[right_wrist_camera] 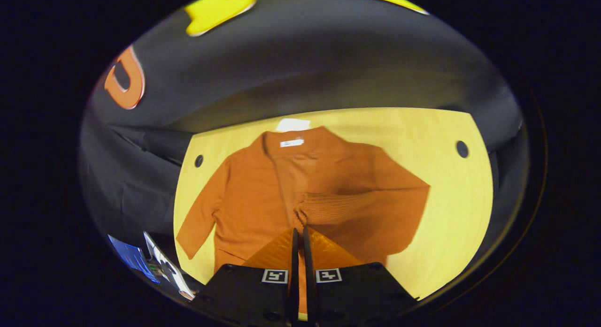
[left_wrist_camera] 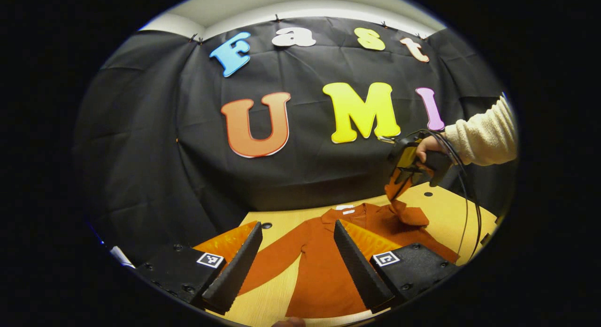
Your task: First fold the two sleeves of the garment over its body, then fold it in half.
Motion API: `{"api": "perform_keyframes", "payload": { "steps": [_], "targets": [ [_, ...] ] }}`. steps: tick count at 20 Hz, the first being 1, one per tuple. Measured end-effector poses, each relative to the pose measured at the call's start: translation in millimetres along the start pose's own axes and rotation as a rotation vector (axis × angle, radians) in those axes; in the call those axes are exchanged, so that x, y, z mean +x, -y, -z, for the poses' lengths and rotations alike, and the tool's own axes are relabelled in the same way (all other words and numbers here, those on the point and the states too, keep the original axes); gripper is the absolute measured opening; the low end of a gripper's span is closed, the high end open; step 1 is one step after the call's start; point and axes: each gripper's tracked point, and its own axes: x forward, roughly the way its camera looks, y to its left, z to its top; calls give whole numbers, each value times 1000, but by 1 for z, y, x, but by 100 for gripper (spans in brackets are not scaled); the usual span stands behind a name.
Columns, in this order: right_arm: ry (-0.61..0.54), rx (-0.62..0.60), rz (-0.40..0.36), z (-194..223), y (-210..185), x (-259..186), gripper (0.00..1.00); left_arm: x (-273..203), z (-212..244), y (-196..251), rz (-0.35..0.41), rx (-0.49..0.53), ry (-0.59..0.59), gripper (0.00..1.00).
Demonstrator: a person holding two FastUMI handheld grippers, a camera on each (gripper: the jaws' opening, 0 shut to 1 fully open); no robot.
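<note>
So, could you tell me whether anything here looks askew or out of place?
Nothing stands out. The orange garment lies flat on the table; its one sleeve is lifted across the body only because the right tongs pinch its cuff.

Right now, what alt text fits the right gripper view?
The right gripper, fingers closed, pinches the cuff of an orange cardigan's sleeve, drawing it across the body. The cardigan lies flat on a light wooden table, other sleeve unfolded.
</note>
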Motion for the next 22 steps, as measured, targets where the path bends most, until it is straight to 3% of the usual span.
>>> {"api": "perform_keyframes", "payload": {
  "steps": [3,8,16,20,22],
  "targets": [
    [-20,-78,-23,2,-64,42,7,-4,21,-25,-24,3,-47,99],
    [-8,-77,-99,1,-144,97,7,-6,37,-63,-65,-30,-89,99],
    [60,-55,-17,-12,-161,163,7,-14,73,-102,-149,-108,-166,99],
    [-14,-93,-57,14,-177,173,7,-16,85,-116,-191,-155,-192,99],
    [8,-147,-55,14,-187,175,7,-17,90,-113,-195,-175,-204,99]
  ]
}}
